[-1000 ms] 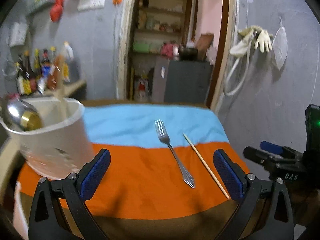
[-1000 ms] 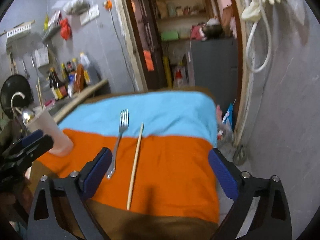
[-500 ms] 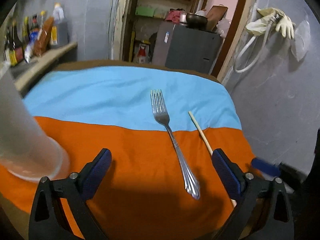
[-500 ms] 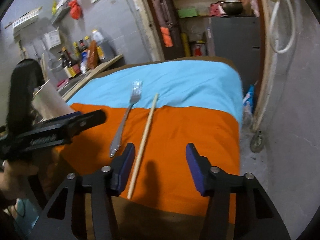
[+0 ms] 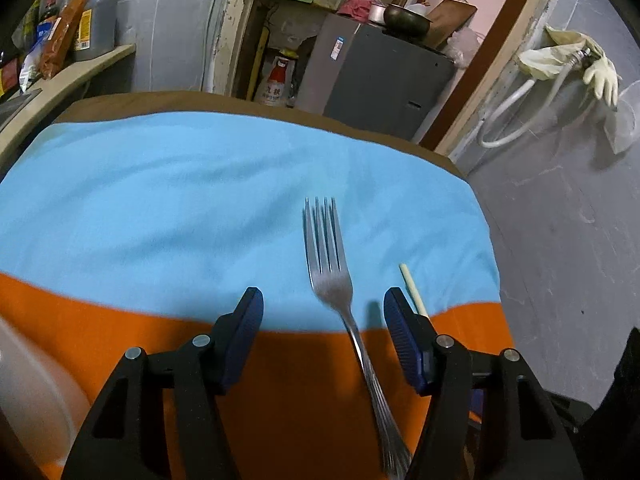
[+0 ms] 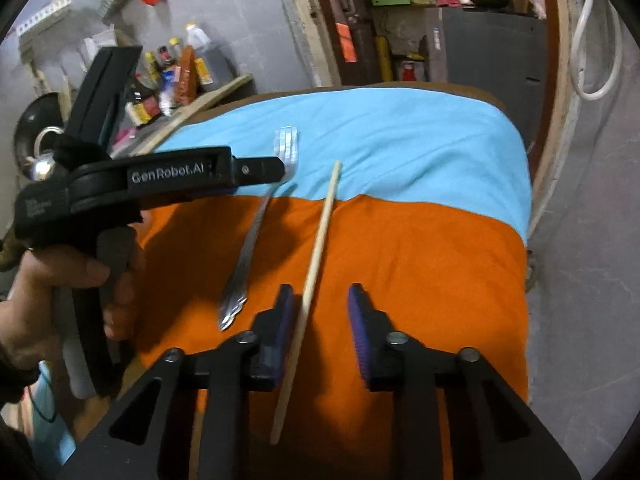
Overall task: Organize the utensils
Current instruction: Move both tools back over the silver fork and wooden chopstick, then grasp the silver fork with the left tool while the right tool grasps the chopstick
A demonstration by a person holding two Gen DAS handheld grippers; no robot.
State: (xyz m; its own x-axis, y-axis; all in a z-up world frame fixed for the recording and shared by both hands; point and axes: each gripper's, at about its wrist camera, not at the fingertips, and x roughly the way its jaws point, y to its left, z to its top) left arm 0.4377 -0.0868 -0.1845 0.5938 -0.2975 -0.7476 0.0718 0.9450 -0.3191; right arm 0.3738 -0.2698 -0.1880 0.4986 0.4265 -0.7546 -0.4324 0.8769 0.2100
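The fork is straddled by the left gripper, jaws apart; its handle end is cut off. Beside the fork, the chopstick is straddled by the parted right gripper.

Dim indoor light, fisheye-warped edges

black hand-held gripper, blue ribbed pads, silver screws, white genrobot.ai lettering

Both tongs apparently half-open, lowered.
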